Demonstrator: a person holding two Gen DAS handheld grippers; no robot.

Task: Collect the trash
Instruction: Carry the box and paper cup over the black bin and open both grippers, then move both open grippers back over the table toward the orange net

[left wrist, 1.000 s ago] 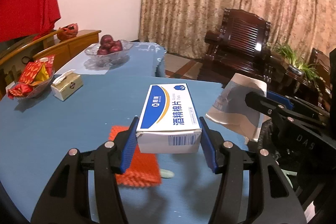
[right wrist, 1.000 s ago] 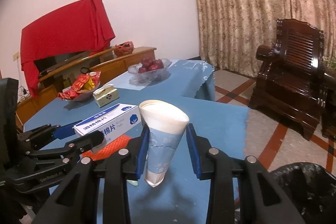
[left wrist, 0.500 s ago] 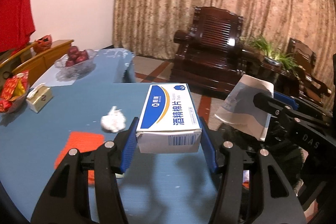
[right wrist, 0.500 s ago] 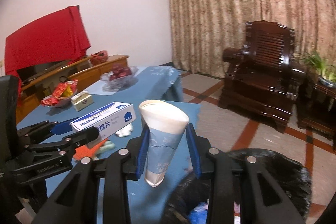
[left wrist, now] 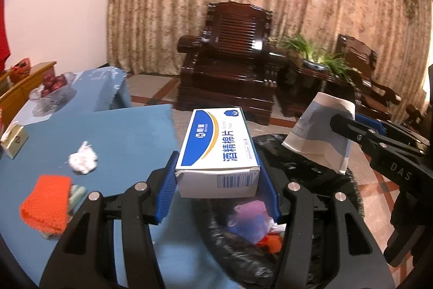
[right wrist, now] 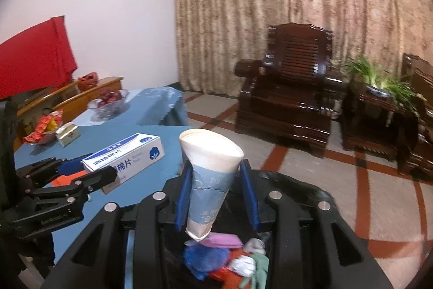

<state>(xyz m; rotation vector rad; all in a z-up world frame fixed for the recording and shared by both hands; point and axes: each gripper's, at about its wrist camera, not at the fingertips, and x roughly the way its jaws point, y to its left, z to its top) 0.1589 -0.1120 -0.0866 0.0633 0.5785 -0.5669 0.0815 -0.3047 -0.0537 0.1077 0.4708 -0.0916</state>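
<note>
My left gripper (left wrist: 217, 175) is shut on a white and blue cardboard box (left wrist: 217, 151), held flat between its blue pads. The same box (right wrist: 127, 156) shows at the left in the right wrist view. My right gripper (right wrist: 215, 194) is shut on a squashed paper cup (right wrist: 209, 180), rim up; the cup (left wrist: 322, 132) appears at the right in the left wrist view. Both grippers hang over a bin lined with a black bag (right wrist: 305, 186), which holds several pieces of coloured trash (right wrist: 224, 256). The bin's rim (left wrist: 303, 169) lies just beyond the box.
A blue table (left wrist: 108, 137) at the left carries a crumpled white tissue (left wrist: 82, 160), an orange sponge (left wrist: 46, 203), a small tissue box (right wrist: 67, 134) and a bowl of red fruit (right wrist: 108, 99). Dark wooden armchairs (right wrist: 292, 96) and a potted plant (left wrist: 316, 53) stand beyond on the tiled floor.
Both grippers have swung right, off the table and over the black bin, each keeping its hold. The table and orange sponge have slid to the left of view, and a white tissue has appeared.
</note>
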